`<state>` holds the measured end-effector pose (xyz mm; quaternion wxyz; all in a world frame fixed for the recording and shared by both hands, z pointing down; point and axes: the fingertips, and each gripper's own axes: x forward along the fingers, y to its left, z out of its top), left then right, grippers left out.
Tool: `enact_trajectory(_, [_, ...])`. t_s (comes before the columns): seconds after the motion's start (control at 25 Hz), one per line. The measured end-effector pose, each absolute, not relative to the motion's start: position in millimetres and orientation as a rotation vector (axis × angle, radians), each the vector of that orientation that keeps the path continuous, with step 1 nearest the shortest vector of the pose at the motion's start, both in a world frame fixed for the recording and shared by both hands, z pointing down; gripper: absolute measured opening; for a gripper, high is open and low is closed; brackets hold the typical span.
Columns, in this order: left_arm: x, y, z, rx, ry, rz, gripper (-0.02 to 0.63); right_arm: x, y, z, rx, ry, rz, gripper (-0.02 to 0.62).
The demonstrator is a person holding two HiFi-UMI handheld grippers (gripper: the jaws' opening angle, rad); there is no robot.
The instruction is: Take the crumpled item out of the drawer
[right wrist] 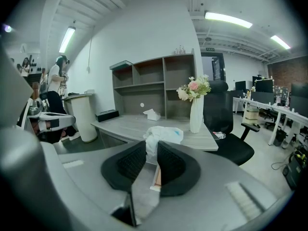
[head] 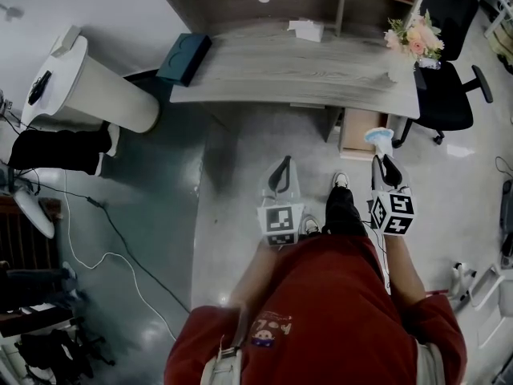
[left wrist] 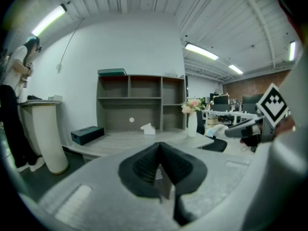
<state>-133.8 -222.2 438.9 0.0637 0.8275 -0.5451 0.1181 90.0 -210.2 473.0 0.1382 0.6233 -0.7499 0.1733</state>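
The crumpled item [head: 379, 138] is a white wad with a blue patch, and my right gripper [head: 383, 165] is shut on it. In the right gripper view the wad [right wrist: 163, 134] sticks up from between the two dark pads of that gripper [right wrist: 151, 147], held in the air in front of the desk [right wrist: 130, 124]. Just beyond it in the head view, the wooden drawer [head: 353, 135] stands pulled out under the desk's [head: 296, 70] right end. My left gripper [head: 280, 175] hangs to the left, apart from the drawer. Its jaws [left wrist: 159, 148] are shut with nothing between them.
On the desk stand a white vase of flowers [head: 413, 42], a tissue box [head: 306, 30] and a dark teal box [head: 184, 57]. A black office chair [head: 449, 87] is at the right. A white round stand [head: 88, 87] and another person's legs [head: 64, 149] are at the left. A cable [head: 120, 247] trails across the floor.
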Motion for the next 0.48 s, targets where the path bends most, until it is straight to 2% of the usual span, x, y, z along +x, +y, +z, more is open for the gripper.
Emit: enact_trajectory(0.48, [-127.5,-224.3,441.3,2.501,-1.637,0.368,-0.002,95.0,-210.8,477.1,1.802,-2.164,0.515,0.072])
